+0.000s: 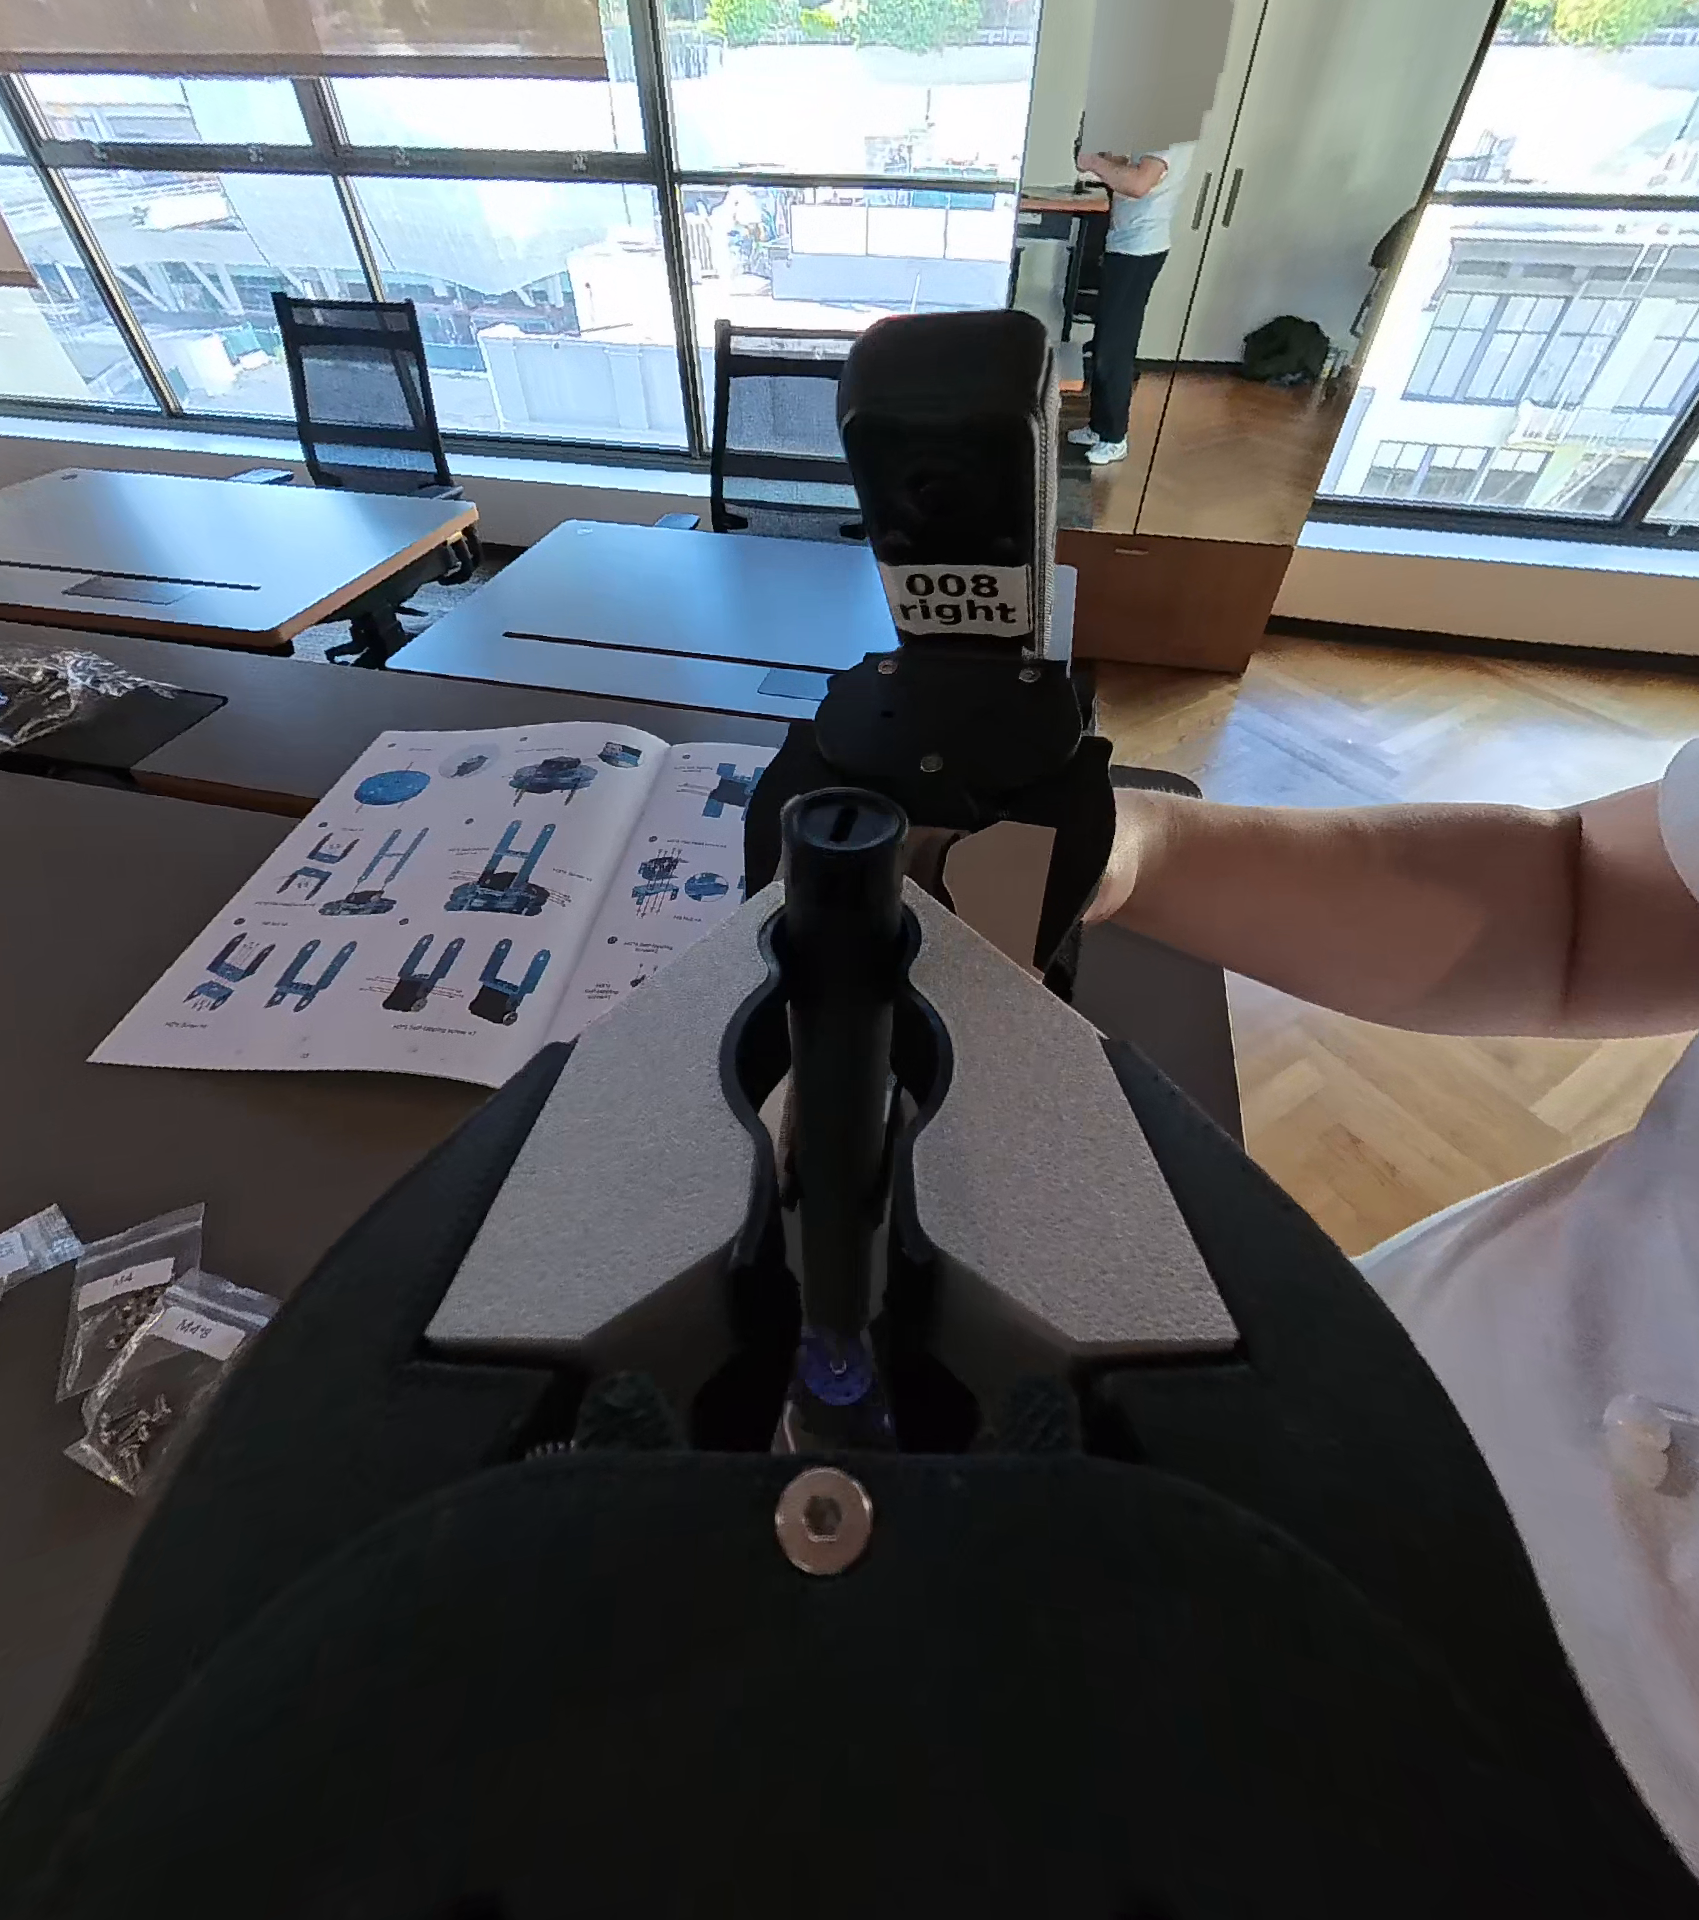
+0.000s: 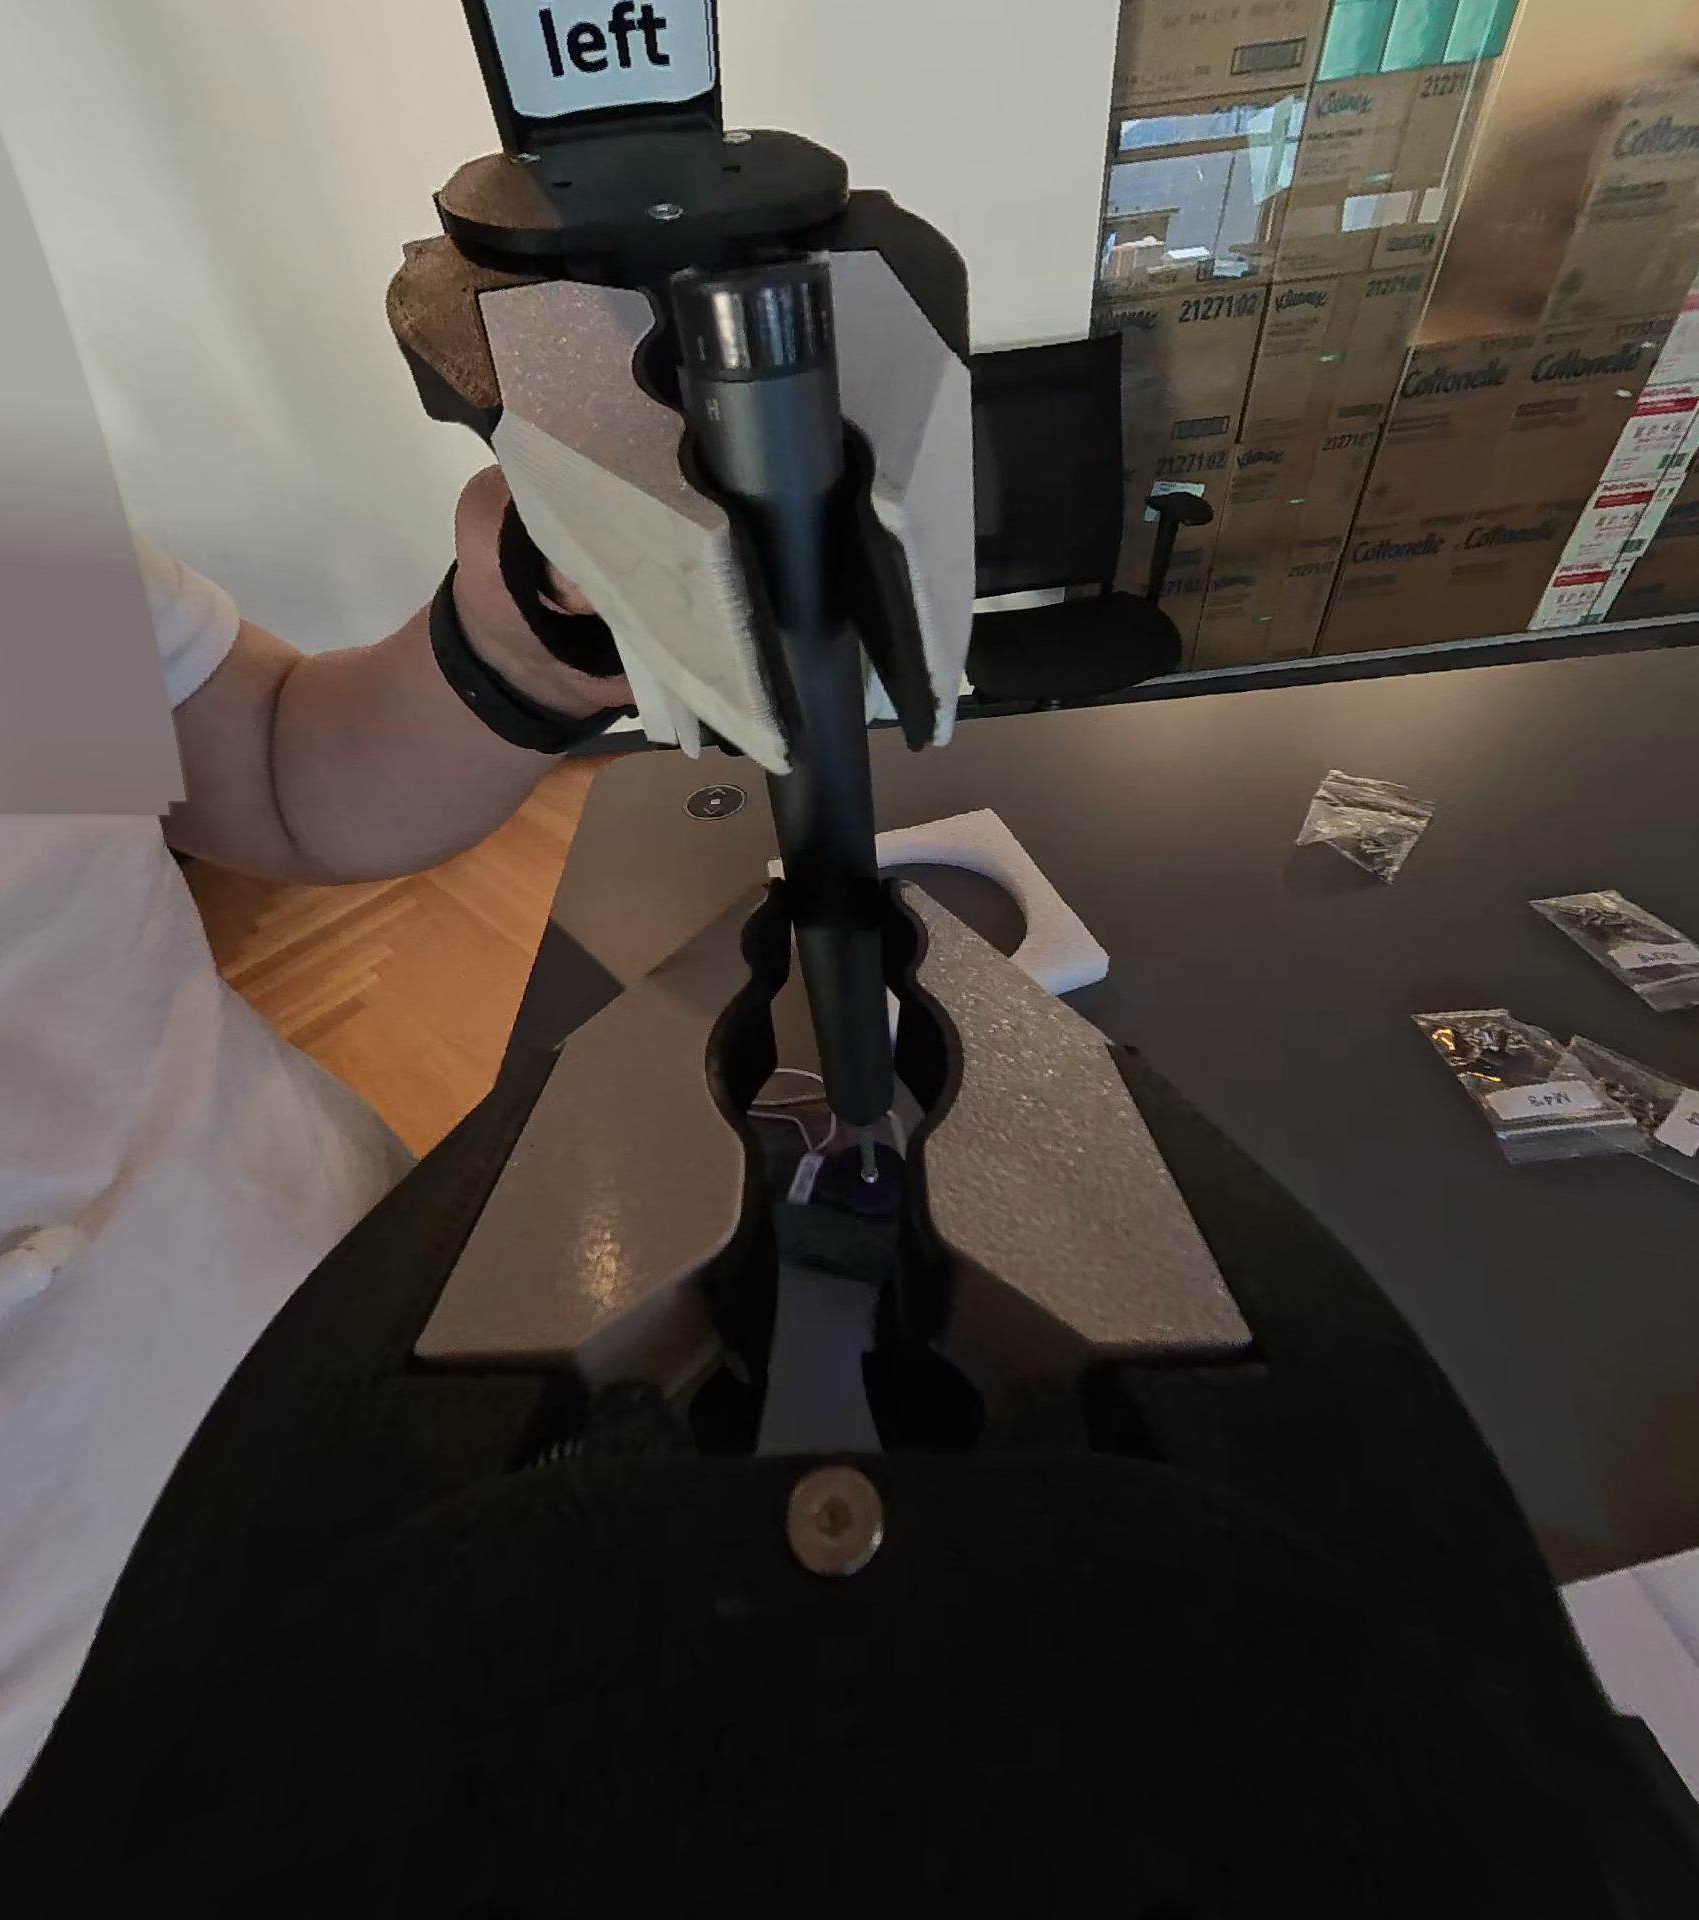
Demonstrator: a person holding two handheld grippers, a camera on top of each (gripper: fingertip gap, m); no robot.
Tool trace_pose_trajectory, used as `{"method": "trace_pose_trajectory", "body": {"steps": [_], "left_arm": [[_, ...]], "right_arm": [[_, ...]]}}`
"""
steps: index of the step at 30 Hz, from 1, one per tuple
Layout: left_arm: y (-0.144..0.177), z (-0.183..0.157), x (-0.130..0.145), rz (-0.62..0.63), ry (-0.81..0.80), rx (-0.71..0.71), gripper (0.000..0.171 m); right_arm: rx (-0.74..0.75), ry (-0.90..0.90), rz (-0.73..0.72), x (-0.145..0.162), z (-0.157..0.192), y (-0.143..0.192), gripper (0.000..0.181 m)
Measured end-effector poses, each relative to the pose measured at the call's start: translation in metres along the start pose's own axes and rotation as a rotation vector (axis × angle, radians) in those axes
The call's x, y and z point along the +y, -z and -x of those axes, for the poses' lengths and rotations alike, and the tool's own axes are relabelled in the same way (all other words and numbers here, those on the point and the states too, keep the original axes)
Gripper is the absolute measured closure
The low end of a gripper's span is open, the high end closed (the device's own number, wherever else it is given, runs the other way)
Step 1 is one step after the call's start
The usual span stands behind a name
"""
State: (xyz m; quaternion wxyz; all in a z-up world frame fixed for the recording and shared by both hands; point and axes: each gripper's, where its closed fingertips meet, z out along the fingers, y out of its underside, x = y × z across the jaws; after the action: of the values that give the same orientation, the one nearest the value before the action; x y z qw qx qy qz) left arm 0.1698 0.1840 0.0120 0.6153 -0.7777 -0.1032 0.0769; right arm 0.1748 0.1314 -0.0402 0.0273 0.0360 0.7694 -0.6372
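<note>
My left gripper (image 1: pixel 843 935) is shut on a black electric screwdriver (image 1: pixel 840 1039), gripped in the grooves of its grey pads with the cap end up. The right wrist view shows the same gripper (image 2: pixel 845 727) from the front, with the screwdriver (image 2: pixel 803 623) running down between my right gripper's (image 2: pixel 837 914) fingers. The bit tip rests on a screw in a blue disc (image 2: pixel 860 1184) on a small dark part (image 2: pixel 824 1247) with thin white wires. The right gripper looks shut on that part, low between its fingers. The disc also shows in the left wrist view (image 1: pixel 829 1387). Both grippers are above a dark table (image 2: pixel 1344 1299).
An open instruction booklet (image 1: pixel 429 894) lies on the table. Small bags of screws (image 1: pixel 128 1340) (image 2: pixel 1593 1081) lie nearby, with a white foam piece (image 2: pixel 1063 935) and a crumpled plastic bag (image 1: pixel 3 686). Wooden floor (image 1: pixel 1396 935) lies beyond the table edge. A person (image 1: pixel 1131 260) stands far back. Spacing between my two grippers at the tips: around 7 cm. The white foam piece (image 2: pixel 1063 935) is closer to my right gripper, around 20 cm from its tips; the left tips are 25 cm off.
</note>
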Motion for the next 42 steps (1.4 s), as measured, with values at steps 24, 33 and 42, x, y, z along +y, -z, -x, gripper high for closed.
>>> {"method": "trace_pose_trajectory", "body": {"steps": [24,33,42], "left_arm": [[0.017,-0.001,0.115,0.196,0.154,0.060,0.136],[-0.004,0.000,0.152,0.248,0.100,-0.005,0.163],[-0.002,0.001,0.164,0.283,0.053,-0.044,0.146]], "right_arm": [[-0.010,0.055,0.038,0.000,0.004,-0.003,0.165],[-0.008,0.076,0.060,0.001,0.007,-0.005,0.165],[0.004,0.074,0.064,0.001,0.007,-0.004,0.165]]}}
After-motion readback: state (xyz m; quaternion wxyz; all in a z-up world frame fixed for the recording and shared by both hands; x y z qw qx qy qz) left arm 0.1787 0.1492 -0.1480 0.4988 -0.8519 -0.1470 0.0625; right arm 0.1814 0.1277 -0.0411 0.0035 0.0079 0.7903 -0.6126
